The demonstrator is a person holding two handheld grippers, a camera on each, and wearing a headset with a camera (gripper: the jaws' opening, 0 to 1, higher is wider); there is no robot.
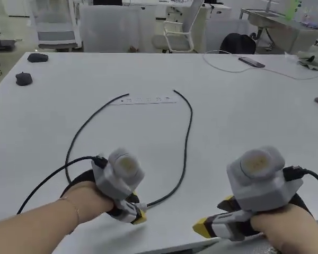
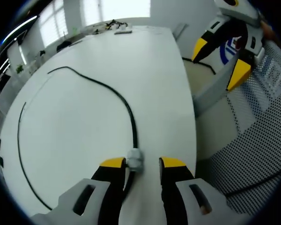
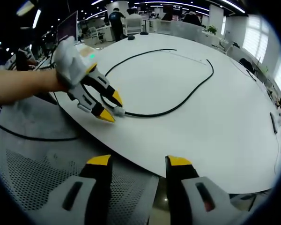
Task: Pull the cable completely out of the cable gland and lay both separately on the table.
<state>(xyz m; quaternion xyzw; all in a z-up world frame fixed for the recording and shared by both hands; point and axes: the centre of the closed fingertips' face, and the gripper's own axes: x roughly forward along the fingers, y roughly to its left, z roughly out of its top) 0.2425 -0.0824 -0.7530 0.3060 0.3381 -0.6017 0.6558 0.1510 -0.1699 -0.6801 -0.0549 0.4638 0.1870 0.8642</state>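
Left gripper view first: the left gripper [image 2: 143, 163] has its yellow-tipped jaws spread apart, with the small pale grey plastic cable gland [image 2: 134, 159] sitting between them. It's closer to one tip than the other, so bracketed but not pinched. The thin black round cable [image 2: 126, 110] runs out of the gland and curves away across the white table [image 2: 84, 140], so I'd say it's not pulled out yet. The right gripper [image 3: 139, 161] is open too, with nothing between its jaws, and it hangs off the near table edge above what looks like a grey mesh chair seat [image 3: 33, 178]. My take on doing this step well: centre the gland in the left jaws, then clamp on the gland body, not the cable. Then bring the right one over, take the cable just beside the gland and pull straight along its axis. Pull sideways and it probably binds, or the whole loop drags. The surface looks smooth, so the cable should slide easily. Farther off in the head view: a flat white strip [image 1: 143, 99] by the far cable end, a black mouse [image 1: 24, 78], a dark phone [image 1: 252, 62] on a white lead, then a white chair [image 1: 177, 34] behind the table.
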